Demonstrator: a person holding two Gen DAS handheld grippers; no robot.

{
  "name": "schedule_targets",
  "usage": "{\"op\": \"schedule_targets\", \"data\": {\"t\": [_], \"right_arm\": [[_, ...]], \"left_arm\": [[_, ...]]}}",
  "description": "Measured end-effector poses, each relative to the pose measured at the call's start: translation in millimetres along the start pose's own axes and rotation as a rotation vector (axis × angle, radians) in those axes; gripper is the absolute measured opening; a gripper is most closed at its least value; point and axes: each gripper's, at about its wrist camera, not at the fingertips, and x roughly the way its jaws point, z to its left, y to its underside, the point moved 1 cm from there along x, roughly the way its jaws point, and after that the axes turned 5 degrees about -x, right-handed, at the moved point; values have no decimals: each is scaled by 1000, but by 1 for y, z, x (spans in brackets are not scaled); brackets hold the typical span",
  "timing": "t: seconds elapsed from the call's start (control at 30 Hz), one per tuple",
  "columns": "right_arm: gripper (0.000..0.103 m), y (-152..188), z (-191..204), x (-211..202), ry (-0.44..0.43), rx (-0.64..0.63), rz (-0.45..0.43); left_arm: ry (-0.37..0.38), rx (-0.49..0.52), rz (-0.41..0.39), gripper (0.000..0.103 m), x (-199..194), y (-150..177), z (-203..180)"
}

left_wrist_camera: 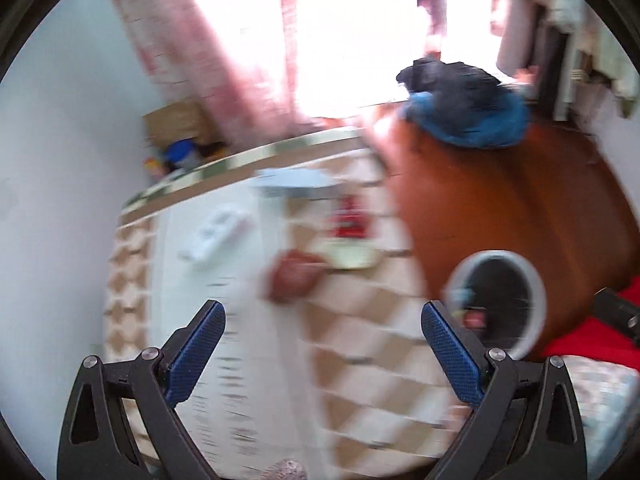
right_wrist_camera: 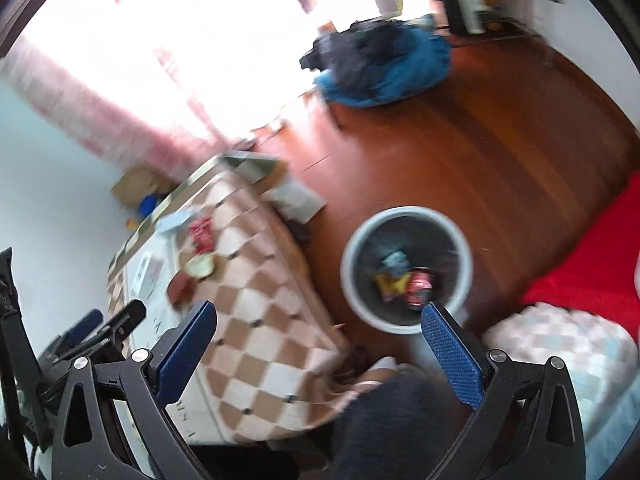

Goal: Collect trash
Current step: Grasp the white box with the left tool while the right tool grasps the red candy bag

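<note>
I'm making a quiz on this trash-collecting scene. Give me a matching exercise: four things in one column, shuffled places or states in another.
Things:
1. waste bin
2. red wrapper
3. blue bundle
4. right tool

Places or states:
A. on the checked tablecloth
B. open, holding nothing
C. on the wooden floor, trash inside
D. on the floor near the bright window

Pairs: 1-C, 2-A, 3-D, 4-B

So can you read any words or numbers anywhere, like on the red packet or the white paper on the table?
Nothing can be read for sure; both views are blurred.
Red packet on the checked tablecloth: print too blurred to read.
White paper: rows of dark print, too blurred.
White sheet's near edge: a few large letters, too smeared to quote.
Wrappers in the bin: colours only, no legible words.
</note>
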Motion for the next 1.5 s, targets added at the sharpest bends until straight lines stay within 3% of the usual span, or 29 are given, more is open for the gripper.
{"op": "schedule_targets", "data": {"t": [0.13, 0.23, 0.37, 0.6, 0.73, 0.77, 0.8, 0.83, 0.87, 0.93, 1.0, 1.17, 1.37, 1.5], "right_arm": [[103, -24, 71, 78, -83, -60, 124], [103, -44, 117, 139, -83, -108, 197], [95, -69, 155, 205, -49, -130, 265], [85, -99, 180, 283, 19, -127, 341], [85, -104, 182, 297, 20, -117, 361], [82, -105, 183, 298, 16, -122, 364], [74, -105, 186, 300, 12, -137, 364], [70, -105, 187, 301, 17, -148, 366], [66, -104, 189, 302, 18, -157, 370], [55, -104, 192, 302, 24, -166, 369], [36, -103, 195, 300, 12, -175, 366], [30, -100, 204, 288, 14, -210, 336], [29, -94, 215, 254, -16, -242, 277], [29, -80, 220, 216, -59, -268, 218]], "left_arm": [[-130, 4, 38, 100, 56, -19, 66], [-180, 70, 86, 100, 104, -38, 101], [-163, 133, 142, 100, 148, -57, 124], [-20, 190, 260, 100, 204, -75, 128], [9, 293, 273, 99, 213, -74, 112], [6, 307, 279, 94, 216, -73, 109], [6, 312, 281, 87, 219, -73, 108], [8, 312, 282, 67, 221, -73, 107], [5, 304, 290, 55, 223, -72, 106], [3, 269, 287, 55, 223, -71, 112], [7, 232, 275, 54, 218, -69, 117], [-22, 103, 271, 52, 203, -64, 135], [-106, -20, 146, 52, 142, -59, 157], [-104, -67, 76, 52, 101, -48, 162]]}}
